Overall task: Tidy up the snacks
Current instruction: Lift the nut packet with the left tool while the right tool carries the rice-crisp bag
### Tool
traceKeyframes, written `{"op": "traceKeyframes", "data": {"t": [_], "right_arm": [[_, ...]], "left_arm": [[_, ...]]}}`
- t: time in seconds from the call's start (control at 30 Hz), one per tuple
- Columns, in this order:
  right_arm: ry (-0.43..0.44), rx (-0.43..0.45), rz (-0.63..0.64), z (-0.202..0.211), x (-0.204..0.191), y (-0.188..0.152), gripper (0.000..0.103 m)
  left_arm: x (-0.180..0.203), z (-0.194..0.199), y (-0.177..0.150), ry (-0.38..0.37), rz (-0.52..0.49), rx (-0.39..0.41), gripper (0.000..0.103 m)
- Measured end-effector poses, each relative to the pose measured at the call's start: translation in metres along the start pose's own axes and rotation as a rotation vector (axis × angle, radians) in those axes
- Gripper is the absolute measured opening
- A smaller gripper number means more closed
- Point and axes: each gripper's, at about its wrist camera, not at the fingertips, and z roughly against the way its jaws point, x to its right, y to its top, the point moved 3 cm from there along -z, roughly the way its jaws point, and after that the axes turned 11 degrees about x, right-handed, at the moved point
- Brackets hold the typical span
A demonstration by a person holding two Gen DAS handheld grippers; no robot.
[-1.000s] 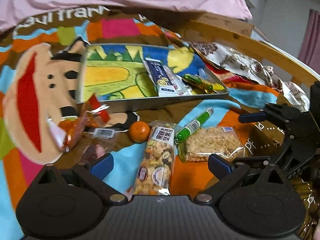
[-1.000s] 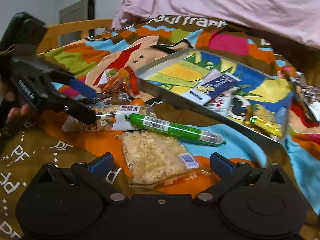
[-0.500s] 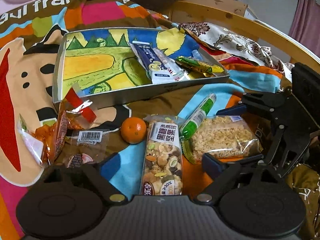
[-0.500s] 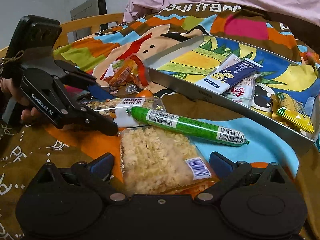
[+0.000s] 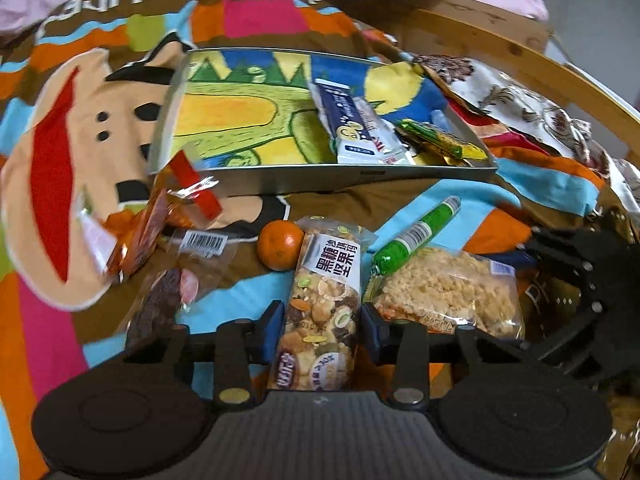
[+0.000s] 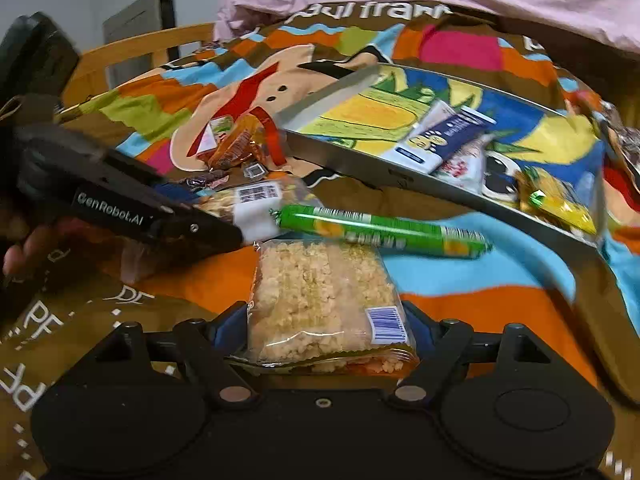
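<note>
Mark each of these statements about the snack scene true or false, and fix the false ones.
1. The nut bar packet lies between the fingers of the left tongs. True; its jaws are closing on it.
2. The orange sits inside the metal tray. False: it lies on the blanket in front of the tray, beside the nut bar packet.
3. The green sausage stick lies on the blanket between the tray and the rice cracker packet. True.
4. The right tongs have the green sausage stick between their fingers. False: the rice cracker packet is between them, and the jaws are closing.
5. The tray holds no snacks. False: a blue packet and a yellow-green packet lie in it.
</note>
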Motion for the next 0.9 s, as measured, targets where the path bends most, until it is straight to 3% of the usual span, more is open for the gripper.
{"op": "traceKeyframes", "data": {"t": [0.27,0.5,0.8,0.83,0.87,0.9], "right_arm": [[-0.070,-0.027,-0.029,0.027,-0.009,-0.004,0.080],[-0.118,-0.030,0.087,0.050,-0.031,-0.008,0.080],[-0.208,0.088,0.225,0.076,-0.047,0.002,0.078],[-0.216,0.098,0.225,0.077,-0.046,0.004,0.073],[-0.229,0.109,0.228,0.078,-0.045,0.005,0.038],[-0.252,0.110,0.240,0.078,-0.044,0.006,0.020]], "left_arm": [[0.019,0.028,-0.016,0.091,0.093,-0.006,0.040],[0.038,0.050,-0.023,0.101,0.105,-0.021,0.040],[0.052,0.075,-0.012,0.126,0.150,-0.030,0.040],[0.053,0.077,-0.010,0.123,0.148,-0.021,0.040],[0.054,0.079,-0.007,0.117,0.145,-0.008,0.040],[0.055,0.080,-0.003,0.113,0.139,0.007,0.040]]}}
